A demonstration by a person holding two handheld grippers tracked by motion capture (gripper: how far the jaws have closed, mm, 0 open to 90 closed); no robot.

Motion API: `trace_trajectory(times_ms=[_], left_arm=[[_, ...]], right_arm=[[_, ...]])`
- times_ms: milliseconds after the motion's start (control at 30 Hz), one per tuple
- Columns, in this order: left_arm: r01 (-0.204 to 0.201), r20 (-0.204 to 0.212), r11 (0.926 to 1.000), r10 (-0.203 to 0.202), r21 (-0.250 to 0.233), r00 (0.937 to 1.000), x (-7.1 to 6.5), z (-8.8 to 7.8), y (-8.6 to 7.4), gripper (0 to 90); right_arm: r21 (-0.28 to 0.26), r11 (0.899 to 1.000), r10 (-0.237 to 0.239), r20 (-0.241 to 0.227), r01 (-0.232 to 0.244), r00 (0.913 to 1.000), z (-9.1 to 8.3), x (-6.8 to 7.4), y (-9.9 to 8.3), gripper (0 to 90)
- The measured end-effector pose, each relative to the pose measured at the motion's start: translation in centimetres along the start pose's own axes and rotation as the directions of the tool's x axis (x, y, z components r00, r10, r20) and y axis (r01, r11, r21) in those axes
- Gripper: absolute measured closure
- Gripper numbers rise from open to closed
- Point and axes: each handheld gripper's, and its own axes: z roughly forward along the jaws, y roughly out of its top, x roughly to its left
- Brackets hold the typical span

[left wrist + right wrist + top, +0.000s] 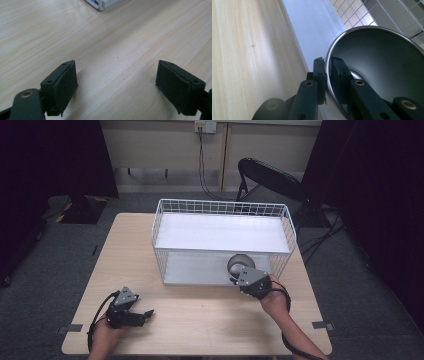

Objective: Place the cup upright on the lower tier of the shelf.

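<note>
A black folding chair [267,180] sits upper centre behind the table [125,250]; a cable [202,165] hangs from the wall socket [205,126].

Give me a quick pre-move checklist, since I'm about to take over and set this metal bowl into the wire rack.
1. Right tool shut on the bowl's rim: ok, one pad inside, one outside.
2. Metal bowl clear of the table: cannot tell.
3. Lower shelf of the wire rack free ahead of the bowl: ok, bare white surface.
4. Bowl empty: ok, nothing shows inside.
5. Left tool out of the way: ok, open over bare table, apart from the rack.
</note>
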Motion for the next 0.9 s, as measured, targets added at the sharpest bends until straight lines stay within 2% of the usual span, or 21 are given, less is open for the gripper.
trace_trajectory(times_ms=[367, 767, 867, 900], left_arm=[[0.0, 0.0, 1.0, 0.0, 0.0, 1.0, 0.0, 0.0, 0.0, 16.8], [0.0, 0.0, 1.0, 0.0, 0.0, 1.0, 0.0, 0.0, 0.0, 16.8], [0.0, -0.001, 1.0, 0.0, 0.0, 1.0, 0.0, -0.01, 0.0, 16.8], [0.001, 0.0, 1.0, -0.001, 0.0, 1.0, 0.0, 0.0, 0.0, 16.8]], right_arm=[[0.015, 1.0, -0.008, 0.02, 0.008, 0.9998, 0.59, -0.29, -0.7, 82.0], [0.025, 1.0, -0.019, 0.02, 0.018, 0.9996, 0.99, -0.57, -1.01, 81.5], [0.023, 1.0, -0.019, 0.031, 0.019, 0.9993, 0.99, -0.52, -1.02, 80.8], [0.019, 1.0, -0.022, 0.055, 0.021, 0.9982, 0.94, -0.45, -1.03, 78.5]])
